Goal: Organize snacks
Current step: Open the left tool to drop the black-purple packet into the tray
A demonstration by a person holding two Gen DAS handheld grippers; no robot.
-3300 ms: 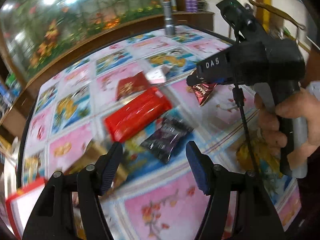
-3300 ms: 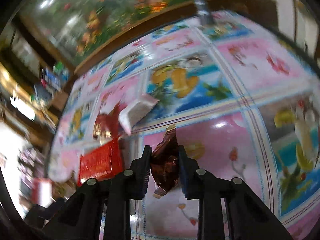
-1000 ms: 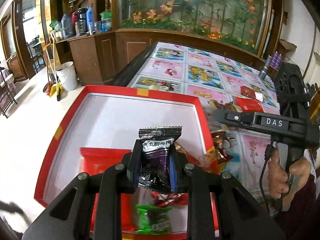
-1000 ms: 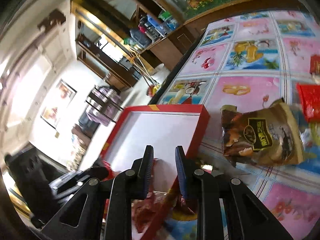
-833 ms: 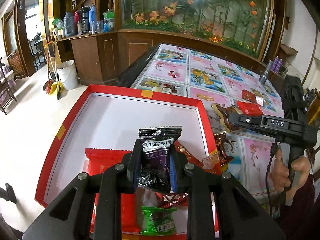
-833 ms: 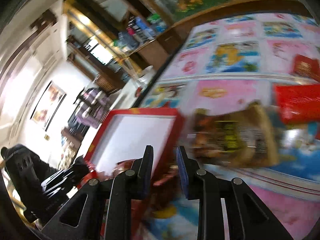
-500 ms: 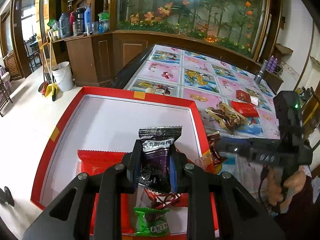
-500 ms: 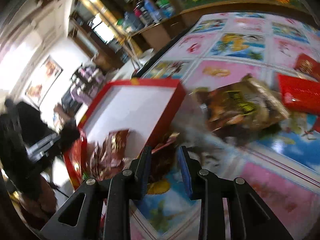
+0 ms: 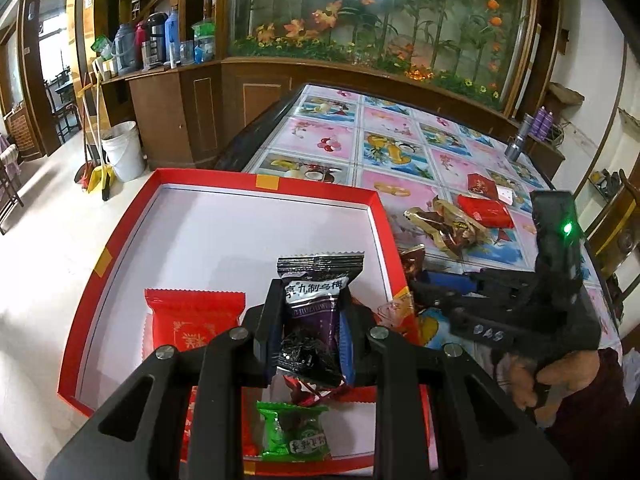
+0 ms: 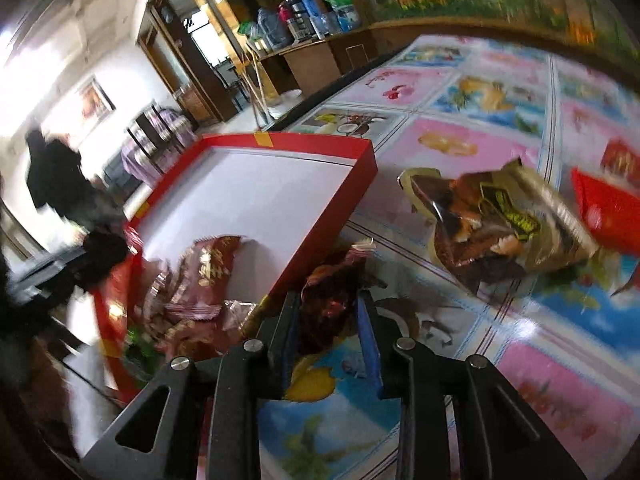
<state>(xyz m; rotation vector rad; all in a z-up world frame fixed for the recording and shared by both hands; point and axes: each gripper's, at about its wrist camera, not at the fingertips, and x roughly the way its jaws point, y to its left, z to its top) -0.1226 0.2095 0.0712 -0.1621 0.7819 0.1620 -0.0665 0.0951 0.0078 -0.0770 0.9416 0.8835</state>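
Observation:
My left gripper (image 9: 310,334) is shut on a dark purple snack packet (image 9: 318,308) and holds it above the red box (image 9: 120,240), which has a white floor. In the box lie a red packet (image 9: 192,316), a green candy (image 9: 294,432) and other wrappers. My right gripper (image 10: 330,326) is shut on a dark red foil candy (image 10: 332,304), just right of the box wall (image 10: 320,240), over the table. It also shows in the left wrist view (image 9: 436,280).
A brown-gold snack bag (image 9: 448,228) and red packets (image 9: 486,210) lie on the fruit-patterned tablecloth (image 9: 396,148) right of the box. A flashlight (image 9: 518,142) stands at the far edge. The box hangs over the table's left end, above the floor.
My right gripper has swung down beside the box's right wall with the red candy. My left gripper keeps the purple packet over the box, nearly still.

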